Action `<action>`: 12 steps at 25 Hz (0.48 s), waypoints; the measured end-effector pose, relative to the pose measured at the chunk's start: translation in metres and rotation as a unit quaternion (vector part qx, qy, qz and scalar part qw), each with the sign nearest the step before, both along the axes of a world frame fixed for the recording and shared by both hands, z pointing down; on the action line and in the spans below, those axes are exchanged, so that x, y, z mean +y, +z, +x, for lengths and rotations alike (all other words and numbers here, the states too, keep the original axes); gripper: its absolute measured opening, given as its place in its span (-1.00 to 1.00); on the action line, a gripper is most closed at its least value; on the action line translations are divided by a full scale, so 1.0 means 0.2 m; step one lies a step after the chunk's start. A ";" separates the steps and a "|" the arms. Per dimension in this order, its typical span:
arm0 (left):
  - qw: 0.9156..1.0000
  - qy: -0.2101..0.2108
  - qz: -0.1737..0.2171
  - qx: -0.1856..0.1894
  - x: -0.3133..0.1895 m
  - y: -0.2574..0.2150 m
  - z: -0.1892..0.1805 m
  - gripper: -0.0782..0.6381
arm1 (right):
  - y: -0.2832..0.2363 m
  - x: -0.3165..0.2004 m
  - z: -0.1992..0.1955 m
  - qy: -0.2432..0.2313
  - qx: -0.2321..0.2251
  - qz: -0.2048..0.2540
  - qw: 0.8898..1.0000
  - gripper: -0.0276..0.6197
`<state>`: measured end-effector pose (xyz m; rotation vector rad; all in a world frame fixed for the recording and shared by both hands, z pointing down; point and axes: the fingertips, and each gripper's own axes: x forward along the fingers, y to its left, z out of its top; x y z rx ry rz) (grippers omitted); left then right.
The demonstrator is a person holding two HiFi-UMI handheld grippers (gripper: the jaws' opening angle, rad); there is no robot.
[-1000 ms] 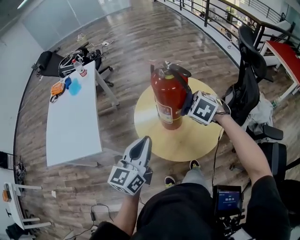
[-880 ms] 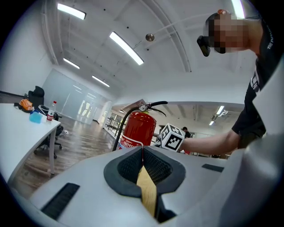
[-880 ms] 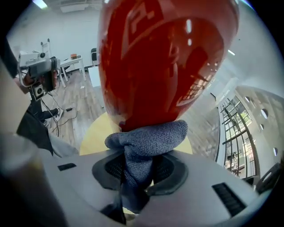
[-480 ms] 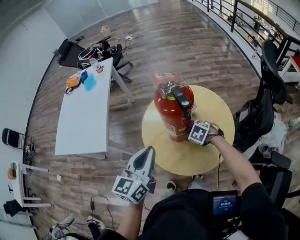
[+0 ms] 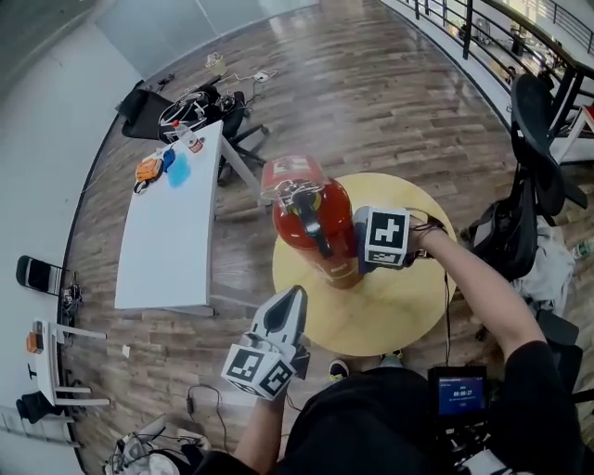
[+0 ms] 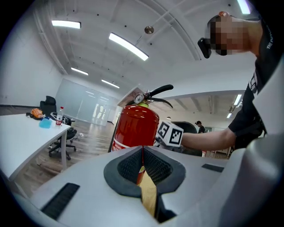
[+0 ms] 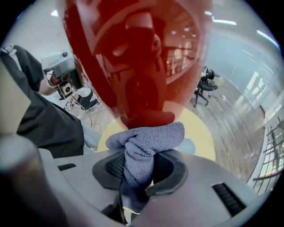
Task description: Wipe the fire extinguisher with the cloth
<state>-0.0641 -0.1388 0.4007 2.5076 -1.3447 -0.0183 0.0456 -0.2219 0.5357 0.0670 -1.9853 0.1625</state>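
Observation:
A red fire extinguisher [image 5: 311, 227] stands upright on the round yellow table [image 5: 380, 311]. My right gripper [image 5: 360, 252] is shut on a grey cloth [image 7: 144, 141] and presses it against the right side of the cylinder [image 7: 133, 57], about mid-height. Its marker cube [image 5: 384, 237] faces up. In the right gripper view the cloth bunches out between the jaws of the right gripper [image 7: 140, 162] and touches the red surface. My left gripper [image 5: 289, 299] hovers shut and empty in front of the table, pointing at the extinguisher [image 6: 135, 126]; the left gripper [image 6: 143, 153] holds nothing.
A long white table [image 5: 167, 237] stands to the left with a blue and an orange item [image 5: 165, 167] at its far end. Black office chairs [image 5: 200, 111] sit beyond it, and another chair [image 5: 534, 130] with a bag stands at the right. A railing [image 5: 483, 23] runs along the back.
My right gripper slid the cloth down the extinguisher's side, then back up to mid-height. The head view shifted. My left gripper stayed where it was.

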 end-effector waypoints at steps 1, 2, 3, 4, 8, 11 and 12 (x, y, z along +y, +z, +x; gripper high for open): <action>1.000 -0.001 0.004 0.000 0.00 -0.01 0.02 -0.72 | -0.12 -0.03 0.01 -0.015 -0.001 0.019 1.000 -0.57; 1.000 -0.001 0.009 0.001 0.00 -0.02 0.04 -0.72 | -0.23 -0.05 0.01 -0.032 0.001 0.039 0.999 -0.57; 1.000 -0.002 0.013 0.002 0.00 -0.03 0.06 -0.72 | -0.33 -0.08 0.02 -0.048 0.004 0.059 0.997 -0.57; 1.000 -0.003 0.017 0.004 0.00 -0.03 0.07 -0.72 | -0.42 -0.10 0.02 -0.062 0.009 0.079 0.995 -0.57; 1.000 -0.013 0.025 0.012 0.00 -0.02 0.09 -0.72 | -0.63 -0.18 0.01 -0.098 0.032 0.126 0.987 -0.57; 0.999 -0.027 0.033 0.019 0.00 -0.04 0.07 -0.72 | -0.70 -0.25 -0.01 -0.114 0.051 0.160 0.979 -0.57; 0.999 -0.032 0.035 0.021 0.00 -0.04 0.06 -0.72 | -0.70 -0.26 -0.02 -0.118 0.058 0.168 0.977 -0.57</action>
